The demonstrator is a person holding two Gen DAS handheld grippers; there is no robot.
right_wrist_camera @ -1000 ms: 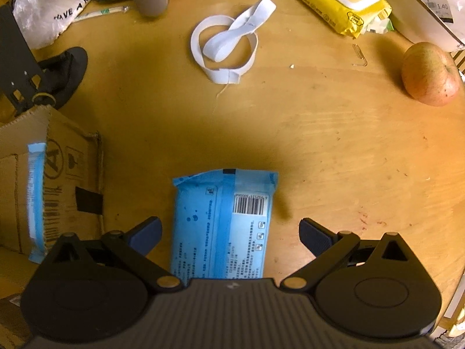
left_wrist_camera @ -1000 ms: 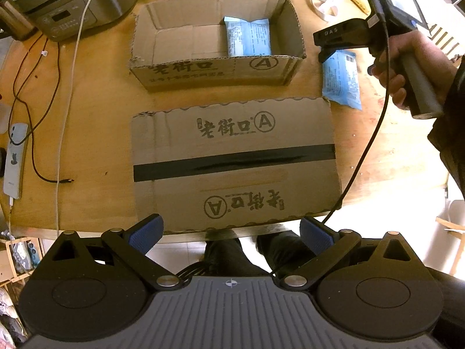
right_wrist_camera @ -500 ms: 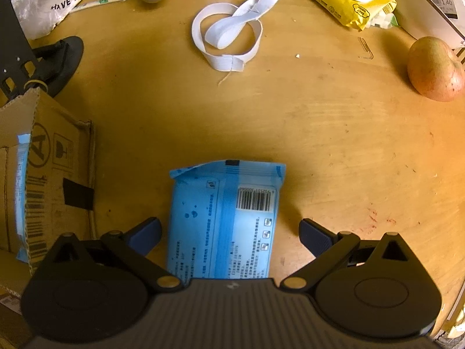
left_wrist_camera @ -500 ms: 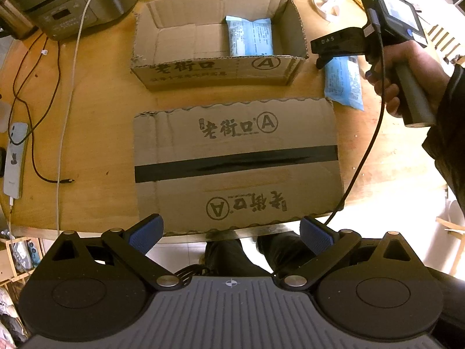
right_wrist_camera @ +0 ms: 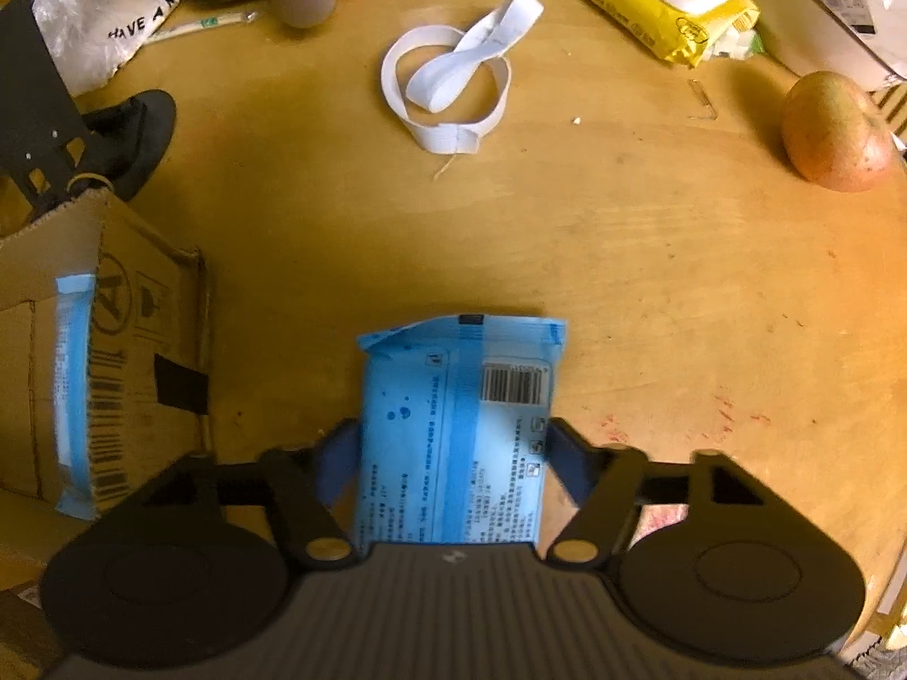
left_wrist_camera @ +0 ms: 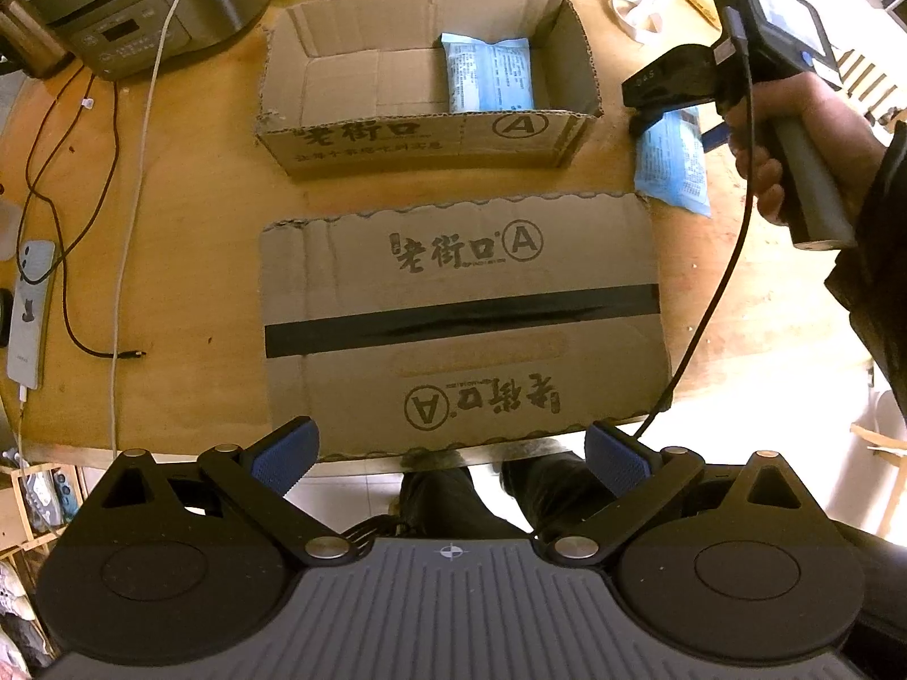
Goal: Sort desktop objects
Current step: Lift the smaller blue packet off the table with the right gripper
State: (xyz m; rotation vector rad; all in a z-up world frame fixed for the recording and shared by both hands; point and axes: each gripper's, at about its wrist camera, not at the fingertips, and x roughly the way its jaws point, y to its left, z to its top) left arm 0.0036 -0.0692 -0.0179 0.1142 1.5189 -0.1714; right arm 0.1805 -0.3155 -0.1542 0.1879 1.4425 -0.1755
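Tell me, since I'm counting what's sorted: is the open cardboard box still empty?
No: one blue packet already lies inside the open cardboard box, against its right side in the left wrist view.

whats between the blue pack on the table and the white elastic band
Nothing: in the right wrist view only bare wooden table separates the blue pack from the white elastic band.

Black gripper [left_wrist_camera: 450, 450] with blue ribbed pads [left_wrist_camera: 283, 453], brass pivot screws, trailing black cable [left_wrist_camera: 720, 306], dark sleeve [left_wrist_camera: 873, 260].

The right gripper [right_wrist_camera: 450, 453], wide before, is closing its jaws around the blue pack [right_wrist_camera: 453, 425], low in frame.
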